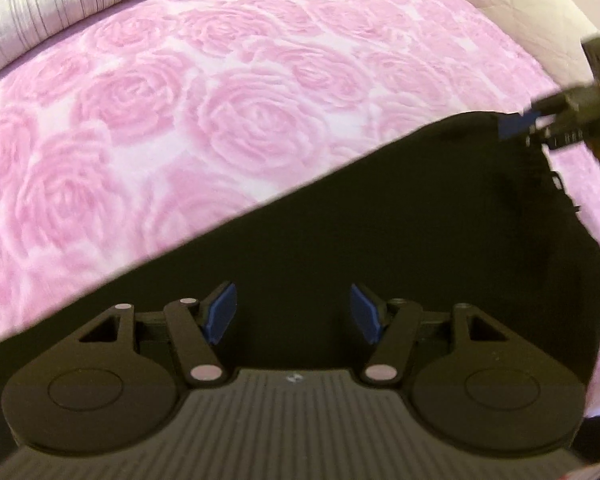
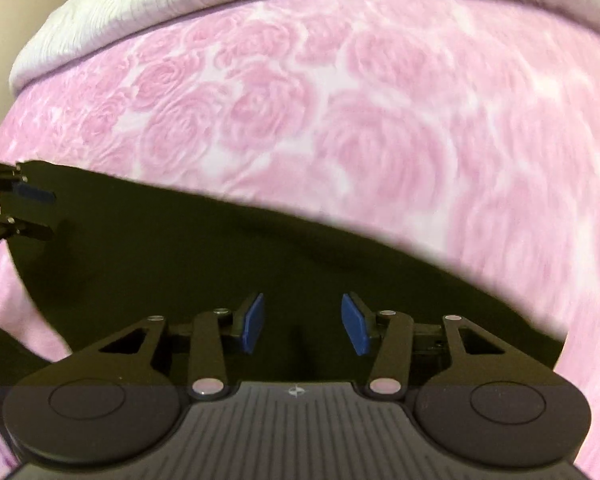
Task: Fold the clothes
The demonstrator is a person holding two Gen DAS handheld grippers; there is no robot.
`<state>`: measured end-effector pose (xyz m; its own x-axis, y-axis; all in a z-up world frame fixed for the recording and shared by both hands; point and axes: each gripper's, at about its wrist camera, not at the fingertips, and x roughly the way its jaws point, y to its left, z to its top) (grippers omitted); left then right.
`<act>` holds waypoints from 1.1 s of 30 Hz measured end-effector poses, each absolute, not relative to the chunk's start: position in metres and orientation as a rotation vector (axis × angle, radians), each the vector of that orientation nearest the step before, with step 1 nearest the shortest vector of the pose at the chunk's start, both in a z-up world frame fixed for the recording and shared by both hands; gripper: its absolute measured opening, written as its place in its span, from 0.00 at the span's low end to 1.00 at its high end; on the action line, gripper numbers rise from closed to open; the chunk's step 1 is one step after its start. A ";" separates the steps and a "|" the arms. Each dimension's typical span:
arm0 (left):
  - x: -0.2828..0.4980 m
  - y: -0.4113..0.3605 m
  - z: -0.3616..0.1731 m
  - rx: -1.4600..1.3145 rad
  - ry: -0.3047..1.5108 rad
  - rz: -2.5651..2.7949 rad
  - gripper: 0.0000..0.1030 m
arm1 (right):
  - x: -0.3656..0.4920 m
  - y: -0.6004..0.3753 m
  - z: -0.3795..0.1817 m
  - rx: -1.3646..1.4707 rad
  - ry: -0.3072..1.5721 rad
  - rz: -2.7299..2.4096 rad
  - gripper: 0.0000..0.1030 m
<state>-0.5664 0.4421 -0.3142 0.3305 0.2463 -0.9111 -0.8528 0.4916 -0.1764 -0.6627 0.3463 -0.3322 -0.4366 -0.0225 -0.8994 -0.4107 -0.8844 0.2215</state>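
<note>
Left wrist view shows the left gripper [image 1: 292, 312] with fingers apart above a black garment [image 1: 420, 240] lying flat on the pink rose-patterned bed cover [image 1: 180, 120]; nothing sits between the pads. The right gripper [image 2: 302, 324] also stands open over the cloth. Judged soft, light and limp, the garment is best pinched at its far edge corners.

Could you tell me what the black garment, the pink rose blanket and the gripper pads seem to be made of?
Black garment: probably a thin woven or knit cloth, matte; it lies flat with a crisp edge and no sheen.
Pink rose blanket: likely plush fleece; the roses look raised and soft.
Gripper pads: apparently blue rubber or foam, dull-surfaced, on black plastic fingers.
</note>
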 end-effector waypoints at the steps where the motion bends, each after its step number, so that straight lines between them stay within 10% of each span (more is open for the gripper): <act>1: -0.569 0.449 -0.316 -0.741 0.982 0.812 0.57 | -0.671 0.354 -0.333 -1.520 0.574 2.415 0.48; 14: -0.594 0.501 -0.367 -0.599 1.216 0.761 0.52 | -0.702 0.394 -0.381 -1.718 0.451 2.357 0.50; 16: -0.598 0.498 -0.369 -0.582 1.205 0.745 0.43 | -0.704 0.392 -0.381 -1.712 0.441 2.359 0.39; 18: -0.601 0.496 -0.365 -0.582 1.197 0.748 0.03 | -0.705 0.391 -0.379 -1.710 0.442 2.368 0.08; 33: -0.603 0.307 -0.223 -0.551 0.913 0.982 0.01 | -0.614 0.244 -0.244 -1.331 0.113 2.390 0.03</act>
